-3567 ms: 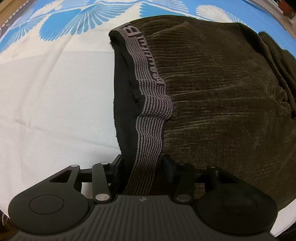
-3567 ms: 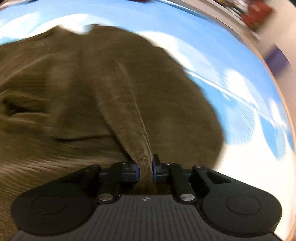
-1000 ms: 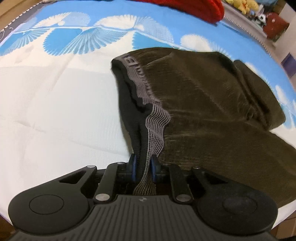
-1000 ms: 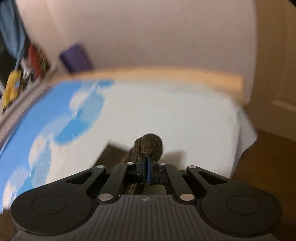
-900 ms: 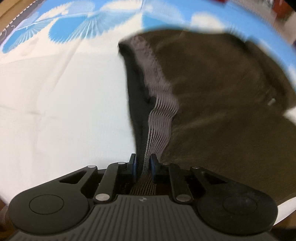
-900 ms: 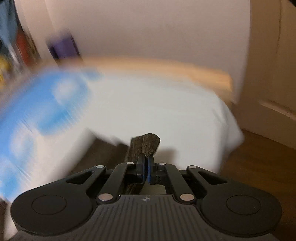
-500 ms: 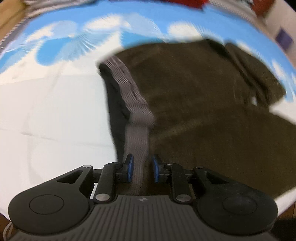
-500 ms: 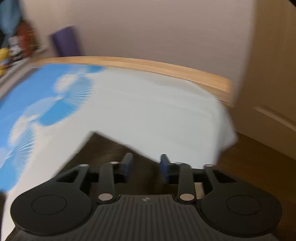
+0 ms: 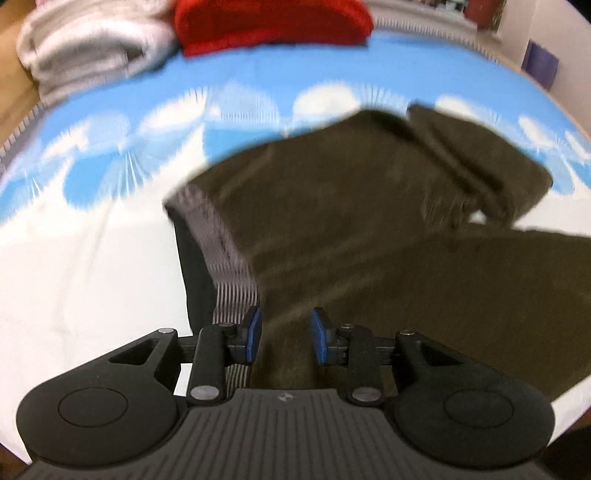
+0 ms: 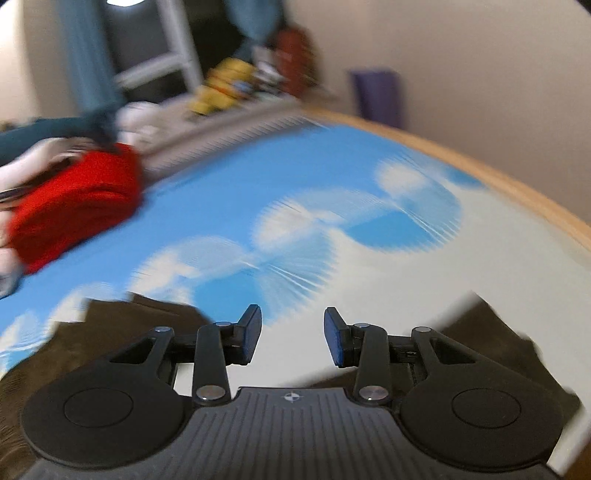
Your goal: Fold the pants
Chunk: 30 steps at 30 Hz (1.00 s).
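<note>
The brown corduroy pants (image 9: 369,236) lie spread on the bed (image 9: 74,280), over the white part of the sheet near its front edge, with the top of the garment reaching up into the blue fan-patterned band; the grey striped waistband (image 9: 218,251) runs down the garment's left side, and a folded-over flap of leg lies toward the bed's right side. The left claw (image 9: 286,338) has just been opening: its blue pads stand apart with nothing pinched, and the cloth just beside the waistband shows through the gap below them. The right claw (image 10: 292,334) has likewise just come apart and is empty, only the sheet showing between its fingers, with brown cloth at the lower left and lower right of its view. Both views are smeared, so finer creases cannot be read. Away at the bed's far edge sit a red garment (image 9: 273,22) and a grey-white folded pile (image 9: 88,48), well apart from the pants. This looks like the release at the end of one fold, the garment laid down and let go, with more folding likely left since it is broad and uneven. The next move probably calls for picking a fresh pair of grips, at the waistband end and the loose leg end, pinching both layers cleanly and carrying them across so the edges meet without dragging the pants off the front edge.
</note>
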Each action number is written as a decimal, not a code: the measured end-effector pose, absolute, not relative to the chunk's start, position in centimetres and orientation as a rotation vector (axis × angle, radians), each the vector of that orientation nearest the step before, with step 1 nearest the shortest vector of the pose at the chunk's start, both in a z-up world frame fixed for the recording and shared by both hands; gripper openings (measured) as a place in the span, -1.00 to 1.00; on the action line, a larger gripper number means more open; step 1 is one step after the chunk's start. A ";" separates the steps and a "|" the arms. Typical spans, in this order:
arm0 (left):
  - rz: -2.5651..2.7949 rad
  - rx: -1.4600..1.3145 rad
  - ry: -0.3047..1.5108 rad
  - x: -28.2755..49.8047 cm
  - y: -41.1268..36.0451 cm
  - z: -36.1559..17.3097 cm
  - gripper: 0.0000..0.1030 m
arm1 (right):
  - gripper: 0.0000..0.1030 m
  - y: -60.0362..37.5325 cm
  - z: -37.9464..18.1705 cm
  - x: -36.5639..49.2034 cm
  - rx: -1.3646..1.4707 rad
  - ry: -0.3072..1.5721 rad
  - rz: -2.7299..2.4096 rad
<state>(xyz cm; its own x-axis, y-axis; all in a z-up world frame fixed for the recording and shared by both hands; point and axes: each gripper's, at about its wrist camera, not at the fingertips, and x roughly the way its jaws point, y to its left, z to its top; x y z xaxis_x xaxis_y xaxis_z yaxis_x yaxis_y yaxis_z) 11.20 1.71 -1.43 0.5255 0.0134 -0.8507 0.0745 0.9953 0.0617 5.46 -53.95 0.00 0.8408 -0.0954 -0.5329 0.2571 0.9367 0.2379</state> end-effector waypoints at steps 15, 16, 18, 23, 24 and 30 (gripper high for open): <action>-0.133 0.012 0.918 20.8 -8.2 1.9 -0.85 | -0.51 -45.0 -1.2 16.3 0.209 0.614 -0.133; -0.131 -0.001 0.981 21.6 -8.7 0.8 -0.85 | -0.78 -45.3 -1.5 17.0 0.233 0.615 -0.126; -0.173 -0.056 1.036 23.0 -9.5 -0.4 -0.85 | -0.84 -45.9 -2.3 18.7 0.264 0.626 -0.127; -0.188 -0.026 1.039 25.8 -11.3 -1.2 -0.84 | -0.80 -46.5 -5.4 23.8 0.308 0.691 -0.099; -0.186 -0.030 1.062 26.1 -11.3 -1.8 -0.84 | -0.80 -46.4 -6.0 24.8 0.308 0.706 -0.088; -0.230 -0.038 1.128 26.6 -11.1 -3.6 -0.81 | -0.05 -44.8 -9.5 30.2 0.224 0.799 -0.052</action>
